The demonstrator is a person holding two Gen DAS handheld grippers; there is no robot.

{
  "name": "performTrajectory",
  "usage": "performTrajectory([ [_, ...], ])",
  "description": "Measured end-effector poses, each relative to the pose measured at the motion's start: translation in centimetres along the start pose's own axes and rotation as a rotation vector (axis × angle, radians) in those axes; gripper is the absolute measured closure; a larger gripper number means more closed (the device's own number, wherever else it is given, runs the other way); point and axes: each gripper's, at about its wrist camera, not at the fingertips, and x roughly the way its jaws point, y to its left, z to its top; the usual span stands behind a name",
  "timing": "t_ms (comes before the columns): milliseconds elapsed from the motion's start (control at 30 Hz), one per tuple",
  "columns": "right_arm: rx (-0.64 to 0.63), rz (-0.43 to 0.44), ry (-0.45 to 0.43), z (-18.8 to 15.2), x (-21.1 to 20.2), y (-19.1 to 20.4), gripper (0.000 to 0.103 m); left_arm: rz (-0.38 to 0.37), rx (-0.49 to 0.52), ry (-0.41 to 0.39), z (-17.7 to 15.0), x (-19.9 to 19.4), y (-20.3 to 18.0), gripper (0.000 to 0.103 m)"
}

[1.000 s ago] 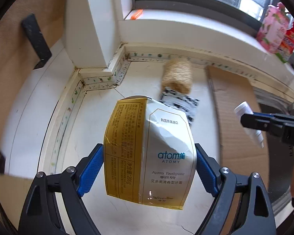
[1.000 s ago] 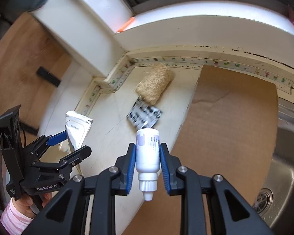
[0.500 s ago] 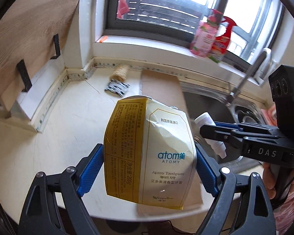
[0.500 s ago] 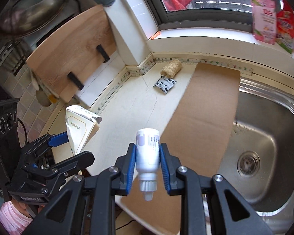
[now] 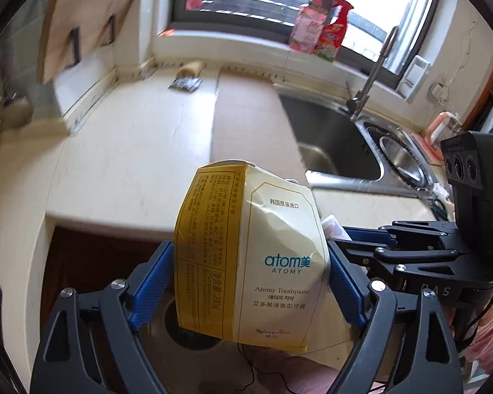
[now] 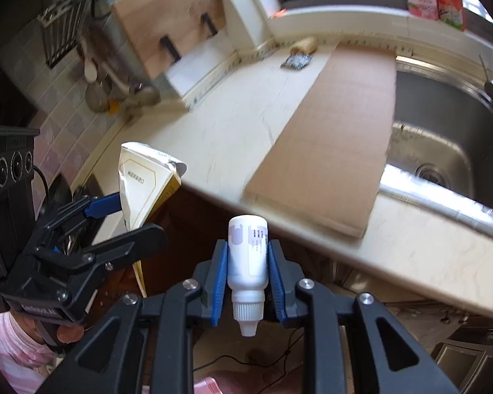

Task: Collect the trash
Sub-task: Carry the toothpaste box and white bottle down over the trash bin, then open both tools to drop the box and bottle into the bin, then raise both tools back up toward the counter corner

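My left gripper [image 5: 249, 282] is shut on a crumpled yellow and white Atomy toothpaste box [image 5: 249, 256], held in the air off the counter's front edge. The box also shows in the right wrist view [image 6: 144, 184]. My right gripper [image 6: 248, 275] is shut on a small white bottle [image 6: 248, 256], cap pointing back toward the camera. Both grippers sit side by side in front of the counter. On the far counter lie a black and white packet [image 6: 295, 62] and a tan scrub pad [image 6: 304, 45].
A cardboard sheet [image 6: 338, 124] lies on the cream counter [image 6: 220, 131] beside the steel sink [image 6: 443, 138] and tap [image 5: 371, 75]. Two pink and red packages [image 5: 318, 32] stand on the window sill. A wooden board [image 6: 167, 23] leans at the back left. Below is dark cabinet and floor.
Both grippers have pulled back and away from the counter, keeping hold of the box and the bottle. The counter edge and the floor below now show.
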Motion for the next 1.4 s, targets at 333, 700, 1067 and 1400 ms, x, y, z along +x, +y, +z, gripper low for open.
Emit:
performTrajectory([
  [333,-0.048,0.068,0.252,-7.5,12.0,-0.9,0.079,0.160,-0.218,0.205,-12.5,8.4,5.6,0.016],
  [700,-0.106,0.025,0.350,-11.4,27.9,-2.6,0.078,0.310,-0.298,0.362,-22.8,23.5,12.5,0.015],
  [1067,-0.165,-0.105,0.345,-15.3,38.3,-3.2,0.041,0.338,-0.407,0.515,-28.1,31.0,18.5,0.002],
  [1400,-0.217,-0.149,0.353,-17.5,41.5,-4.4,0.041,0.319,-0.432,0.513,-27.6,29.2,18.5,0.001],
])
